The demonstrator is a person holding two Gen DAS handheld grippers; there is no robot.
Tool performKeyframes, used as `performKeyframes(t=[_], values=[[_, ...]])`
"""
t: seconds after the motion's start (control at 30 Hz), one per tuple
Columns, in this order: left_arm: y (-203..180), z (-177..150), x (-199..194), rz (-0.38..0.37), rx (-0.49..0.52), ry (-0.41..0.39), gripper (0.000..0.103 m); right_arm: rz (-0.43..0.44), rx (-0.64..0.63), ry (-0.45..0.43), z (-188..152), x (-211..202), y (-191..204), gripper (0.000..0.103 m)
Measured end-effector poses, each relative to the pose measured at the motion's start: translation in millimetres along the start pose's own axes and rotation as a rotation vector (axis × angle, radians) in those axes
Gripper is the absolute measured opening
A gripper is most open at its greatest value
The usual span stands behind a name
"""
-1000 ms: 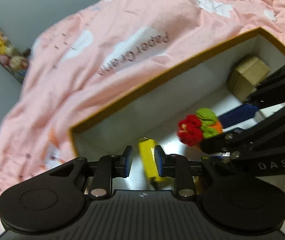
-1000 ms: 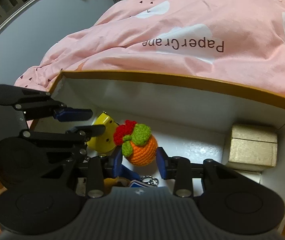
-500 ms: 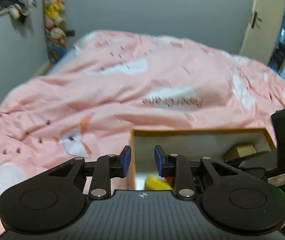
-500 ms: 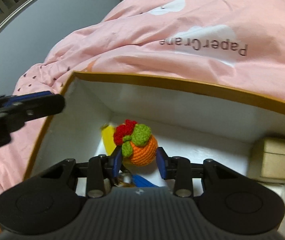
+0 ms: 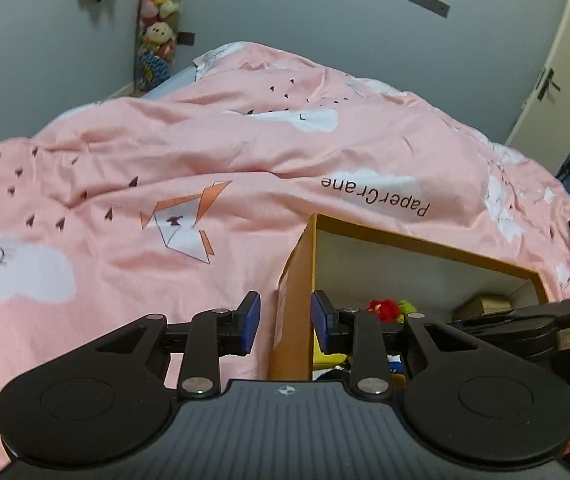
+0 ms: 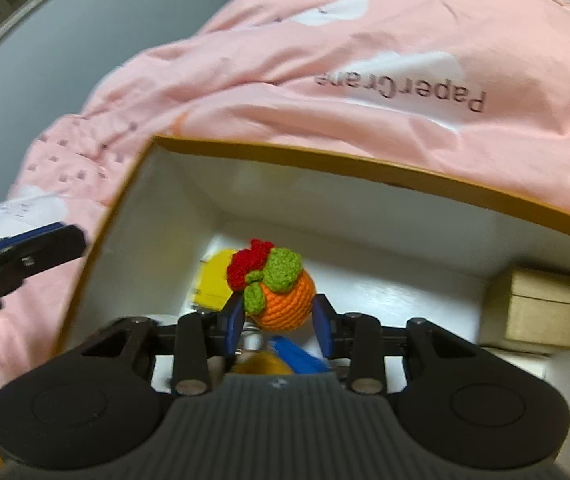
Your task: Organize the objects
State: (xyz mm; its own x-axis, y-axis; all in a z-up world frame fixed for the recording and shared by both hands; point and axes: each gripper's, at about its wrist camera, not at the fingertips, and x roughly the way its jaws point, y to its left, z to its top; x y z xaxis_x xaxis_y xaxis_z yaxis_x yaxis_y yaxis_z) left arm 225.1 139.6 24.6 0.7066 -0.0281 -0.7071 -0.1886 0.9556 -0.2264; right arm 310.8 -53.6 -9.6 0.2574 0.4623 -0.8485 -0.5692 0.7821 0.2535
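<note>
An open cardboard box [image 6: 349,168] with white inside walls lies on a pink duvet. My right gripper [image 6: 279,318] is shut on an orange crocheted fruit [image 6: 285,300] with green leaves and a red top, held above the box floor. A yellow object [image 6: 215,280] lies in the box behind it. My left gripper [image 5: 285,320] is open and empty, its fingers straddling the box's left wall [image 5: 295,300] above the rim. The crocheted fruit [image 5: 385,308] and yellow object [image 5: 327,354] also show in the left wrist view.
A small tan box [image 6: 537,306] sits in the right corner of the cardboard box, with a blue item [image 6: 297,354] and keyring under my right gripper. The pink duvet [image 5: 165,184] surrounds the box. Plush toys [image 5: 157,28] hang on the far wall.
My left gripper has lifted out of the box and moved left to its wall, leaving the yellow object inside. My right gripper still holds the crocheted fruit and has shifted slightly.
</note>
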Motion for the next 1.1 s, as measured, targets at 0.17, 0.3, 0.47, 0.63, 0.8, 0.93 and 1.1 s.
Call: performKeyframes(t=[0.17, 0.3, 0.47, 0.63, 0.8, 0.93, 1.1], values=[[5.7, -0.9, -2.3, -0.008, -0.042, 0.002, 0.035, 0.017, 0.042, 0.034, 4.0, 23.0, 1.6, 0.038], [9.0, -1.1, -1.9, -0.009, -0.06, 0.003, 0.035, 0.025, 0.068, 0.058, 5.9, 38.2, 5.0, 0.038], [12.5, -2.4, -0.7, -0.014, -0.078, -0.001, 0.035, 0.022, 0.068, 0.062, 5.4, 33.3, 5.1, 0.039], [12.4, -2.4, -1.1, -0.02, -0.082, 0.002, 0.035, 0.017, 0.045, 0.086, 3.1, 27.6, 8.1, 0.041], [7.6, -1.6, -8.4, -0.035, -0.071, 0.007, 0.035, 0.043, 0.043, 0.042, 0.7, 1.2, 6.7, 0.049], [2.6, -6.0, -16.1, -0.032, -0.062, 0.038, 0.036, 0.053, 0.071, -0.002, -12.3, -32.2, -0.7, 0.049], [6.0, -20.8, -23.3, -0.013, -0.114, 0.072, 0.038, 0.104, 0.179, 0.012, -51.2, -56.0, -13.9, 0.052]])
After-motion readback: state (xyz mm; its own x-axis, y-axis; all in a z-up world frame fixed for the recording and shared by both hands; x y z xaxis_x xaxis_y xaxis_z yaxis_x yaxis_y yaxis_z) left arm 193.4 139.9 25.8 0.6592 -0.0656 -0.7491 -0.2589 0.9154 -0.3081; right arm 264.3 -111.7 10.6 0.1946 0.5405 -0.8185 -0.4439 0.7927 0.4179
